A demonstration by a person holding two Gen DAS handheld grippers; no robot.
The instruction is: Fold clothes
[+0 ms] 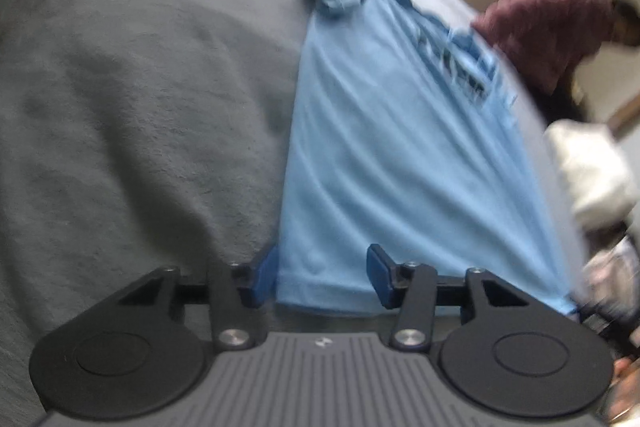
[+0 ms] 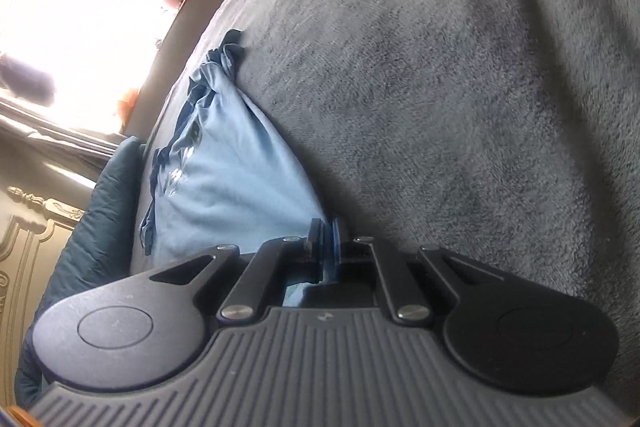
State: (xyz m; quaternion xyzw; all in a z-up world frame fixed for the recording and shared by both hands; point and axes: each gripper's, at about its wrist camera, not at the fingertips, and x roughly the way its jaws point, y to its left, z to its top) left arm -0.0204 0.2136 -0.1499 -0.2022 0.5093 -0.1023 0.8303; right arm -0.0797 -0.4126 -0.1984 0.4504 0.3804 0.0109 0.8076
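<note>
Shirt [image 1: 384,155]: light blue, flat on grey blanket [image 1: 140,107], long axis running away from hem. Left gripper [image 1: 322,277]: spread wide, astride hem corner. Right gripper [image 2: 327,247]: pinched closed on hem.

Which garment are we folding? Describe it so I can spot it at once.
On the big grey blanket lies a light blue shirt, its far end bunched up. The maroon cloth and white cloth lie beyond it; only the shirt is blue.

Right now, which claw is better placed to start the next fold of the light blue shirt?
Right. The right claw is already shut on the light blue shirt at a corner, while the left claw is open astride the hem.
</note>
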